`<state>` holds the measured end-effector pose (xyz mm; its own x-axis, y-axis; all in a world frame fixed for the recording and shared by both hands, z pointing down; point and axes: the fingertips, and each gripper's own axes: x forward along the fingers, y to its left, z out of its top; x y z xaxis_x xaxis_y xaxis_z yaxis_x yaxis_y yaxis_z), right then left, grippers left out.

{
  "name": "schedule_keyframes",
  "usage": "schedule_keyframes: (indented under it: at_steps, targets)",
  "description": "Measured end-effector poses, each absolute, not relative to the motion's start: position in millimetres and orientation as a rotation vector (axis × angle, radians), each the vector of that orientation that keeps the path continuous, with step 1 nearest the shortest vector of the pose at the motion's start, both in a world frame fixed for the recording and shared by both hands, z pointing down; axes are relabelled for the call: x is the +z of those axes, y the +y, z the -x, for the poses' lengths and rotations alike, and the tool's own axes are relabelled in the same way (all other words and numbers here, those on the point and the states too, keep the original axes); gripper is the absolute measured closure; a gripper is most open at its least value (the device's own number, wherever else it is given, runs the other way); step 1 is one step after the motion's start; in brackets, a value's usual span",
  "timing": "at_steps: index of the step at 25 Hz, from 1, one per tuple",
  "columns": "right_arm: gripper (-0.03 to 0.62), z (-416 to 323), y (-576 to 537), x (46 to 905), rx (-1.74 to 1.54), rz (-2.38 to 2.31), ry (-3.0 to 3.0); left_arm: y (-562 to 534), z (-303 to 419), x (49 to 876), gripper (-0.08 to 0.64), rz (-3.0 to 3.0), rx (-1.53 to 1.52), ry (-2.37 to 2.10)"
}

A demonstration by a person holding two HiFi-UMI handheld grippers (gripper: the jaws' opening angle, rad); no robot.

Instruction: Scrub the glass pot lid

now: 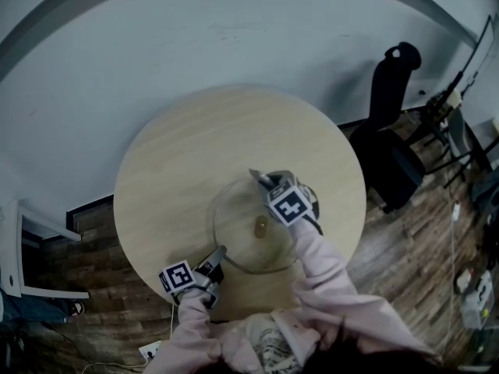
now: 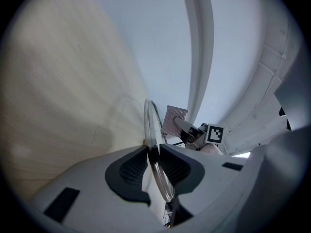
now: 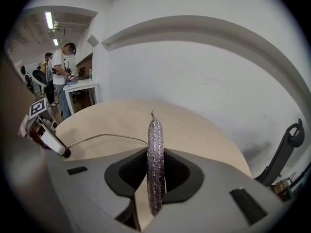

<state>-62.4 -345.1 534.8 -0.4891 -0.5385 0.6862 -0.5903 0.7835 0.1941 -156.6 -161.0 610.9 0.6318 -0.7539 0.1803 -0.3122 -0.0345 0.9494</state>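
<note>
- Head view alone shows the whole lid lying about flat on the near side of the round table, knob up.
- Left gripper view shows the rim edge-on, with the jaws clamped on it at the lid's near-left edge.
- Right gripper view shows its jaws closed on a silvery pad. The pad is edge-on, its length running along the jaws, near the lid's far rim.
- Black chair stands right of the table, and people stand at a desk well apart.
</note>
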Motion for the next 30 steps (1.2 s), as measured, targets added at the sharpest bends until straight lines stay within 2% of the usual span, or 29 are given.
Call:
schedule_keyframes:
  at_steps: [30]
  targets:
    - [0.517, 105.0, -325.2, 560.1, -0.021, -0.656, -2.093, -163.1, 154.0, 612.0, 0.479, -1.596, -0.443, -0.901]
